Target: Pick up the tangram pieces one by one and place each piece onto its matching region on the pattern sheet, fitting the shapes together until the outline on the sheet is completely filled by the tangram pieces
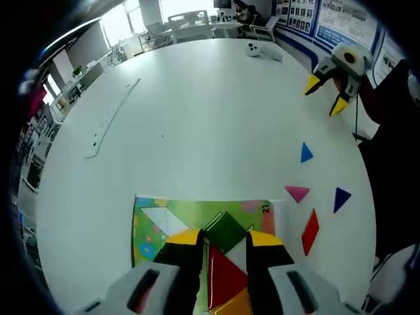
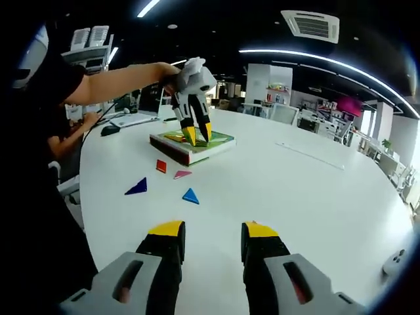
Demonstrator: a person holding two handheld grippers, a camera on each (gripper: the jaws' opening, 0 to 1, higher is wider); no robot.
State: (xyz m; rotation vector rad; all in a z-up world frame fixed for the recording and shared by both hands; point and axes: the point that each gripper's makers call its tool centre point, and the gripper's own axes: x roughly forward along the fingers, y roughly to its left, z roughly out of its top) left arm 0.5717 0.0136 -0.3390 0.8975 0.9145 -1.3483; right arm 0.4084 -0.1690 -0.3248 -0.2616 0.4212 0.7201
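I am hovering my left gripper (image 1: pixel 224 244), jaws standing apart and gripping nothing, over the pattern sheet (image 1: pixel 149 222) near one edge of the white tabletop (image 1: pixel 197 111), where a green square piece (image 1: pixel 225 230), a red triangle (image 1: pixel 226 275) and a yellow piece (image 1: pixel 237 305) are already lying. I am holding my right gripper (image 2: pixel 211 235) above bare tabletop, jaws parted and empty, while the blue triangle (image 2: pixel 190 195), pink triangle (image 2: pixel 182 174), dark blue triangle (image 2: pixel 137 187) and red parallelogram (image 2: pixel 161 166) are lying loose beside the sheet.
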